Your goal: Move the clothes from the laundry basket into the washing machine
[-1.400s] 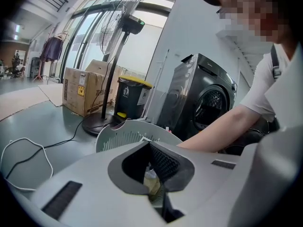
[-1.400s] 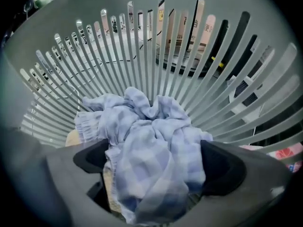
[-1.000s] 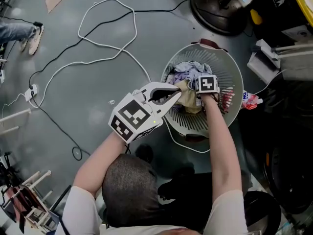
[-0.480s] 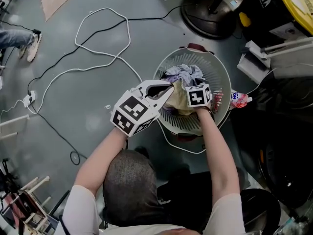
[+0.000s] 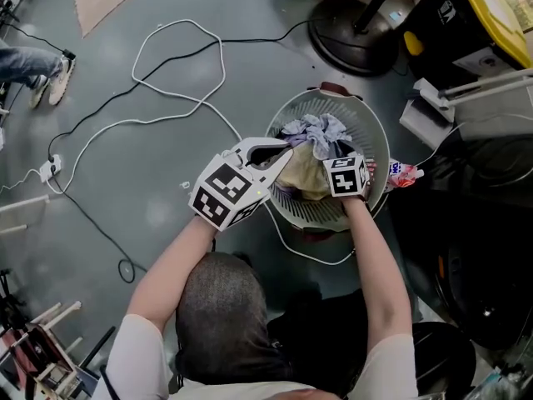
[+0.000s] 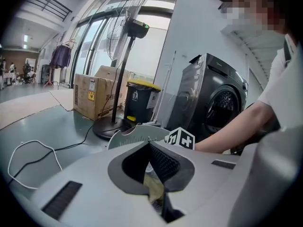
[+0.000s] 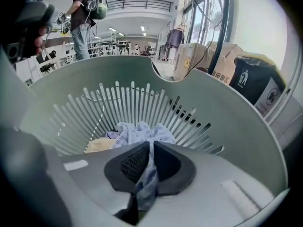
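Left gripper point(image 6: 149, 144) clenched on beige garment point(image 5: 301, 175); right gripper point(image 7: 150, 146) clamped on pale blue garment point(image 7: 142, 130); both garments bunched inside white slatted laundry basket point(image 5: 379, 140) on floor; dark washing machine point(image 6: 215, 103) behind basket
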`<state>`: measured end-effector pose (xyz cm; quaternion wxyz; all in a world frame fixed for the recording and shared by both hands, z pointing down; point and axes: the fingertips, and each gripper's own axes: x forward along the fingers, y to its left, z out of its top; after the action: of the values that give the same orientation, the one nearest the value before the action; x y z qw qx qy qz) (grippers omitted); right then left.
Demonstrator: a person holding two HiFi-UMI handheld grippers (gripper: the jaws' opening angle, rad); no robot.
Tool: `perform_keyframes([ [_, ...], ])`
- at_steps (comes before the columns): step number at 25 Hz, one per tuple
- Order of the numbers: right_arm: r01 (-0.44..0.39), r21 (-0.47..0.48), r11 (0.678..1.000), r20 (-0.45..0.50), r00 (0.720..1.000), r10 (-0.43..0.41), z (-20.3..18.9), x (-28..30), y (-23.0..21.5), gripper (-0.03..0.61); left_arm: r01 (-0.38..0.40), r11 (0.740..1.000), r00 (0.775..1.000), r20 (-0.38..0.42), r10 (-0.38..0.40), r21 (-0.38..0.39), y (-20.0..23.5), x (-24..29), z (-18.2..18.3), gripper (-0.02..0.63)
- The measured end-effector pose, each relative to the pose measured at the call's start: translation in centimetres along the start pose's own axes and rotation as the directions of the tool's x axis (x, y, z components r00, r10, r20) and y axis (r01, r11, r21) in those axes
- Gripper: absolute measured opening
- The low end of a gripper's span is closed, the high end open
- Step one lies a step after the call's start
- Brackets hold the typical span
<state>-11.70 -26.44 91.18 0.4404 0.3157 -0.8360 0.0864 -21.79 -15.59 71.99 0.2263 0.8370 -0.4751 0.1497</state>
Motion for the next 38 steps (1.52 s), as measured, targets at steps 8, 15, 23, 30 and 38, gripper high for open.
perform_keyframes([
  [8, 0.019, -0.104, 0.994, 0.129, 0.992, -0.006, 3.5, -5.3, 0.2, 0.037, 0.017, 0.999, 1.000, 0.013, -0.018, 0.028, -0.7, 0.3, 1.3, 0.006],
  [15, 0.001, -0.098, 0.995, 0.253, 0.967, 0.024, 7.2, -11.0, -0.5, 0.035, -0.052, 0.998, 0.999, 0.009, 0.051, 0.042, 0.6, -0.2, 2.1, 0.006],
  [23, -0.026, -0.125, 0.992, 0.358, 0.931, 0.070, 10.5, -18.0, -1.3, 0.032, -0.108, 0.991, 0.994, 0.017, 0.107, 0.082, 1.7, -1.2, 4.8, 0.006],
  [30, -0.017, -0.107, 0.994, 0.443, 0.894, 0.063, 11.9, -24.2, -3.4, 0.028, -0.111, 0.985, 0.993, 0.043, 0.106, 0.134, -0.3, -2.0, 7.9, 0.006],
  [38, -0.096, -0.156, 0.983, 0.335, 0.931, 0.144, 8.9, -23.8, -2.0, 0.012, -0.026, 0.994, 0.997, 0.079, 0.017, 0.106, -4.6, -0.9, 10.5, 0.006],
])
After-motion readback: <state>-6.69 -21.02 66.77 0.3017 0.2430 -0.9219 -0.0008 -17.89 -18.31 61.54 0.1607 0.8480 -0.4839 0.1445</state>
